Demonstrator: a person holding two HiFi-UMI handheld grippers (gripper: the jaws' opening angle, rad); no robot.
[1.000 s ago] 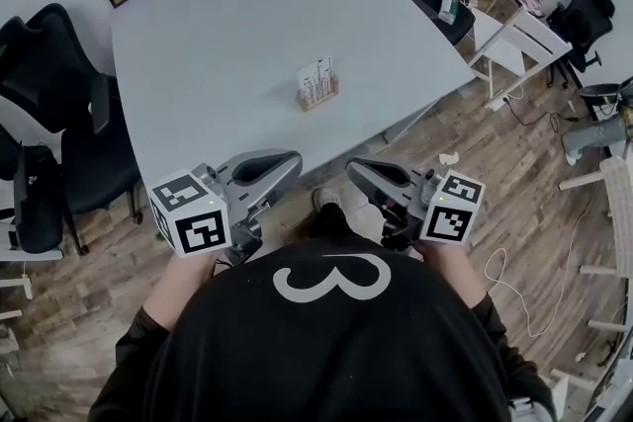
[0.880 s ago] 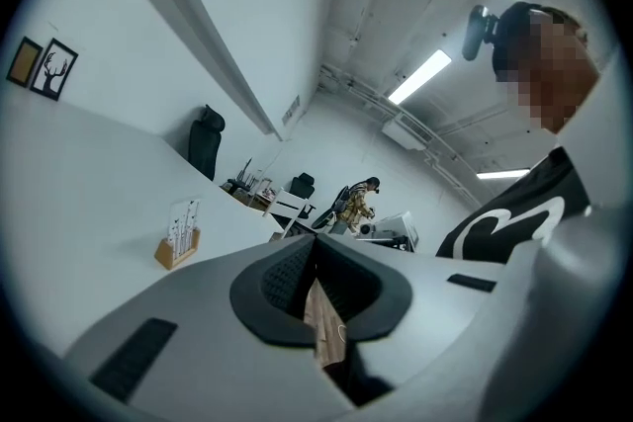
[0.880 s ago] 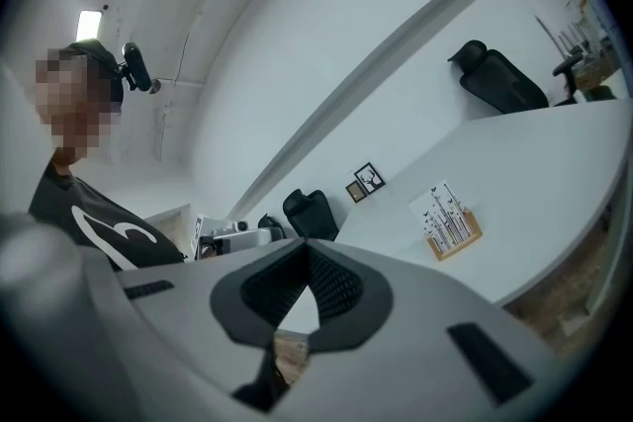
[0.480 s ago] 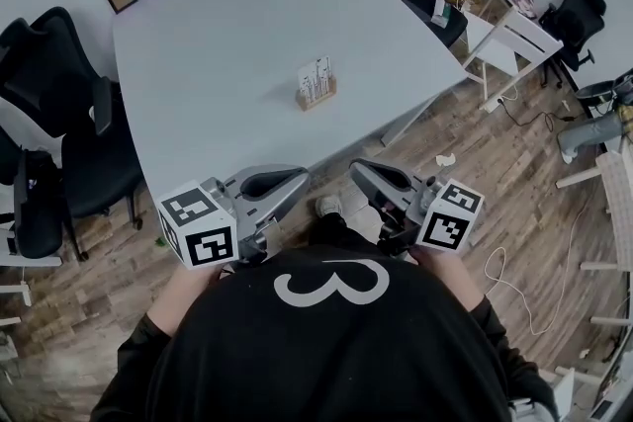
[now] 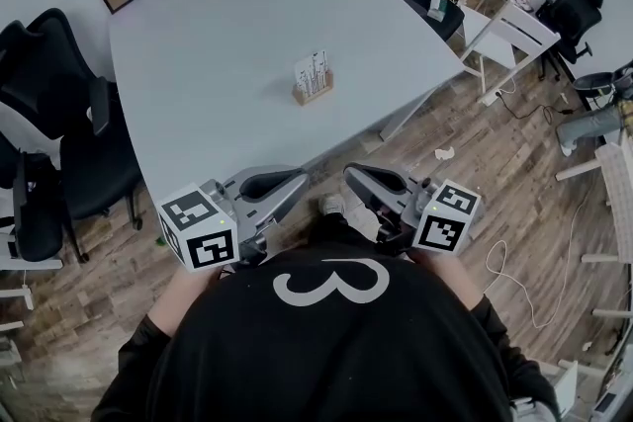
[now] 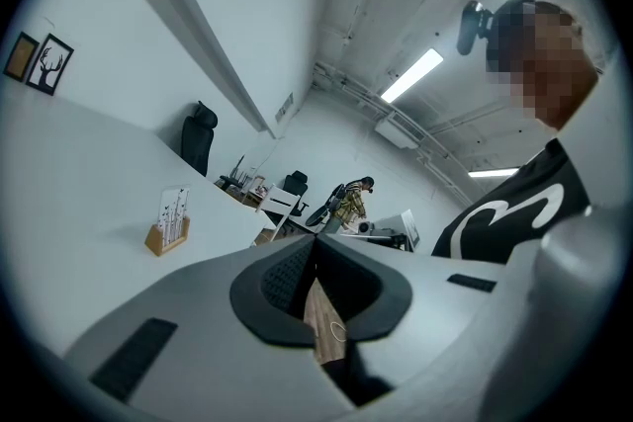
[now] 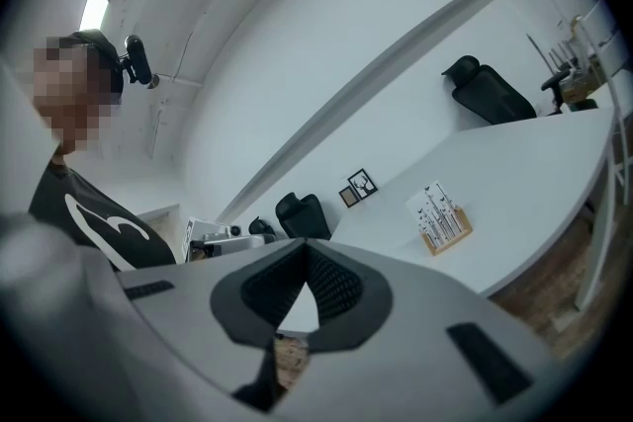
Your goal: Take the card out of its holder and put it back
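Left gripper (image 5: 284, 183) and right gripper (image 5: 360, 179) are held low and close against the person's black shirt (image 5: 326, 341), one on each side of the body, over the wood floor (image 5: 475, 163) just off the near edge of the white table (image 5: 218, 35). Hands are mostly hidden under the shirt. Each marker cube (image 5: 198, 230) sits at the outer rear end, and the two sets of jaws angle forward and slightly inward toward each other, the tips near but apart. Left gripper view: left gripper (image 6: 315, 242) has its jaws closed tip to tip, nothing gripped; only floor shows through the small gap behind the tips. Right gripper view: right gripper (image 7: 304, 248) likewise closed tip to tip, nothing in it. Card (image 5: 313, 71) stands upright in its wooden holder (image 5: 315, 95) on the table, a little right of centre, well apart from both grippers and ahead of them, roughly on the line between the two. Seen from the left gripper, the card (image 6: 174, 209) and holder (image 6: 165, 238) lie to the left of the jaws; from the right gripper, the card (image 7: 436, 208) and holder (image 7: 448, 235) lie to the right of them.
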